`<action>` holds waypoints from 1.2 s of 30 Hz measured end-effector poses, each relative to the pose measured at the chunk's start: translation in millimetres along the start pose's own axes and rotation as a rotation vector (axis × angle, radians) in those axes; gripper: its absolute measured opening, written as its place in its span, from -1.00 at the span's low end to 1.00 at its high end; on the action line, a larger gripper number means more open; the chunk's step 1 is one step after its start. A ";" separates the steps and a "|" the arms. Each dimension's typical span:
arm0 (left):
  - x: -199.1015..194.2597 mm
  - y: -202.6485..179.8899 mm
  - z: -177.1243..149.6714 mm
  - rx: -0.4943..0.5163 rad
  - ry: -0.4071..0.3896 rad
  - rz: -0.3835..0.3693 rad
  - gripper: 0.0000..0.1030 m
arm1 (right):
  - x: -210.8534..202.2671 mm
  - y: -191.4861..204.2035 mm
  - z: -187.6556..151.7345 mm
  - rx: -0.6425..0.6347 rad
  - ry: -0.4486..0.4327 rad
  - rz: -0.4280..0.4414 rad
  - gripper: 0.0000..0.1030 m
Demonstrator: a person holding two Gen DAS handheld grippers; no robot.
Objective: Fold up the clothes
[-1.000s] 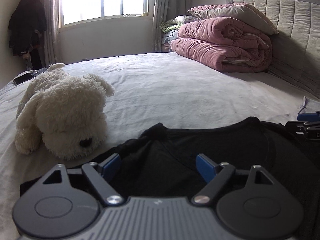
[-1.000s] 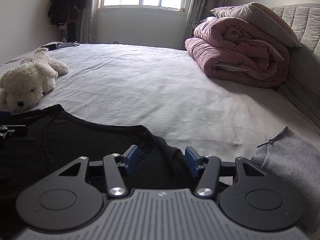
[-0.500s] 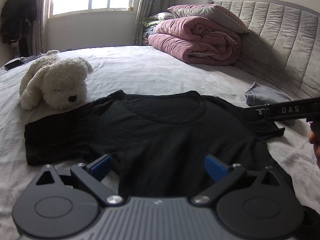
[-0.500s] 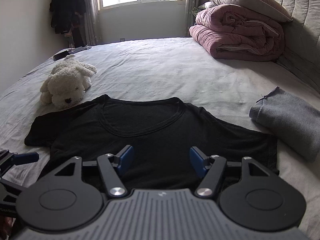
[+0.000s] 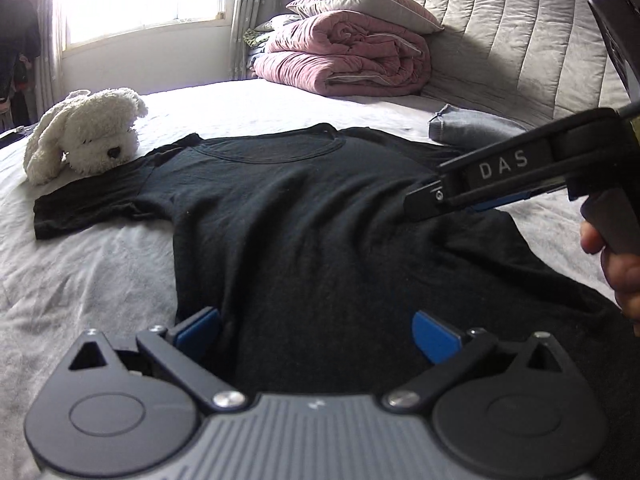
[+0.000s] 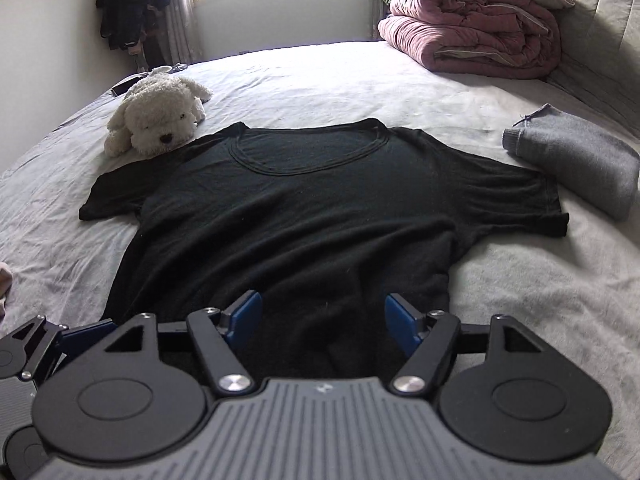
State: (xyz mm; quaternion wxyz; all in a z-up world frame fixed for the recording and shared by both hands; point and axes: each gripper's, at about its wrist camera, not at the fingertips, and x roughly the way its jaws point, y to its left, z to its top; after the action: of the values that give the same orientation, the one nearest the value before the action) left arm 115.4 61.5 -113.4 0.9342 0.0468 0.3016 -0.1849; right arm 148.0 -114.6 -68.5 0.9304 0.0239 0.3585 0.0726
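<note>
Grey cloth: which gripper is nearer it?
Right. The right gripper, jaws opening over the shirt hem with nothing pinched, is on the grey cloth's side; the left gripper is at the hem's opposite side.
</note>
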 end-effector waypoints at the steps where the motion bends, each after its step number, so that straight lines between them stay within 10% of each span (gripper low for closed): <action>1: 0.2 -0.6 0.0 0.005 0.004 0.004 0.99 | 1.7 0.6 -2.8 0.003 0.009 -0.005 0.42; 17: 2.1 -10.8 -2.2 0.059 0.028 0.044 0.99 | 21.4 22.2 -32.4 -0.051 -0.070 -0.111 0.88; 36: 2.4 -11.1 -1.6 0.063 0.030 0.045 0.99 | 25.9 25.0 -36.3 -0.039 -0.084 -0.150 1.00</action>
State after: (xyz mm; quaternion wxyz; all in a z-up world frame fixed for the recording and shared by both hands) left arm 112.2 50.7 -115.8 0.9316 0.0856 0.3084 -0.1723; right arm 139.7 -86.2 -110.2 0.9477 -0.0184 0.3184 0.0085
